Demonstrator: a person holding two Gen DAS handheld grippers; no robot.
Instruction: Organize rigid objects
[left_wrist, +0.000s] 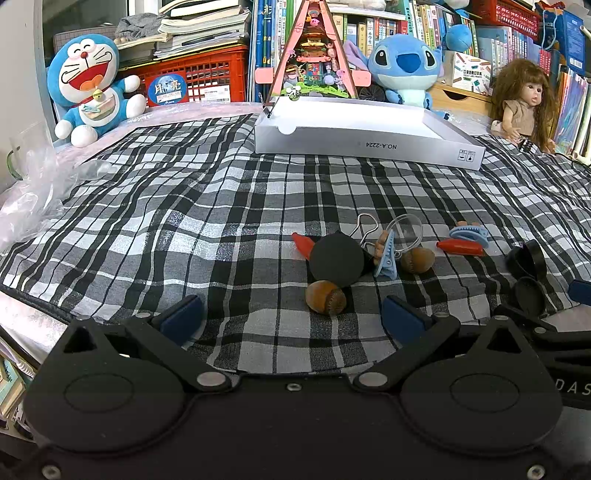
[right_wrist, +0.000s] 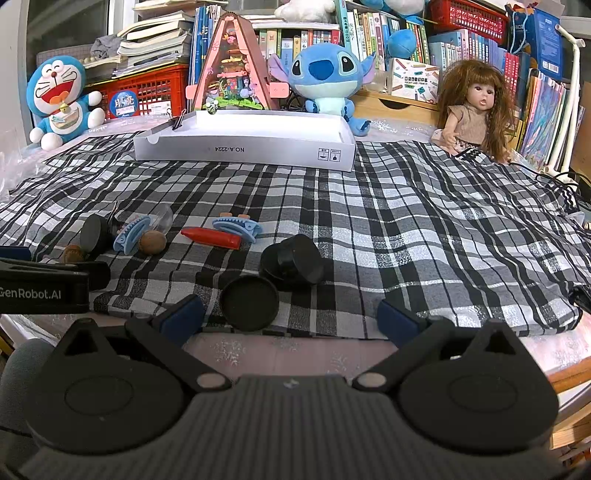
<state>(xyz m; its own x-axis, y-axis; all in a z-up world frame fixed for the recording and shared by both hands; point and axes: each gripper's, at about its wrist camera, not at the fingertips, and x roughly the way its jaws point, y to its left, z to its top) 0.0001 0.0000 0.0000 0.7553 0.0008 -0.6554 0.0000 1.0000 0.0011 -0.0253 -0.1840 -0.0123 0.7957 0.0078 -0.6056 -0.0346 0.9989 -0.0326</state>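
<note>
Red crayon lies flat, tip pointing right, while both claws gape empty.

A box sits at the back of the checked cloth, plush toys and a doll behind it. Nuts, clips, and lids lie scattered near the cloth's front edge.

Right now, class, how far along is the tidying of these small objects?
Barely begun. The white box has only a binder clip on its rim. Both the left gripper and right gripper are open and empty. The nuts, clips and black lids remain on the cloth.
</note>
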